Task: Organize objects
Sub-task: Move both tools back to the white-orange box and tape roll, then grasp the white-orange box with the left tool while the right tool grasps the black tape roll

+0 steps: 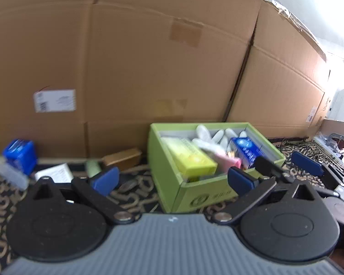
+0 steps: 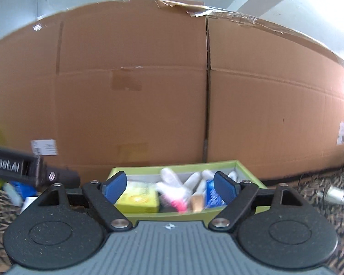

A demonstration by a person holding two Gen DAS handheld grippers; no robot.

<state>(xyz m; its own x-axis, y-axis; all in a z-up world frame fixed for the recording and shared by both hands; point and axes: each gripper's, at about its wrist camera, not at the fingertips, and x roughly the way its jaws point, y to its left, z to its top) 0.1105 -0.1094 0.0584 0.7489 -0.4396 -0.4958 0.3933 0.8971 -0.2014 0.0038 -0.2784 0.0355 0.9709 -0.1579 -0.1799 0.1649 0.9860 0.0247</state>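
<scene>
Right now both claws, left claw (image 1: 173, 178) and right claw (image 2: 170, 183), gape wide, holding nothing, before the lime-green cardboard box (image 1: 201, 197) holding a yellow carton (image 1: 191, 158).

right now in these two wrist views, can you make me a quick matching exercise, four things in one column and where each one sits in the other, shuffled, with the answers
Things
1. yellow box
2. brown box
3. blue box
4. white glove

Places
A. on the patterned cloth, far left, outside the green box
B. inside the green box, at its left end
C. on the cloth by the cardboard wall, just left of the green box
D. inside the green box, in the middle, fingers pointing up

Pairs: 1-B, 2-C, 3-A, 4-D
</scene>
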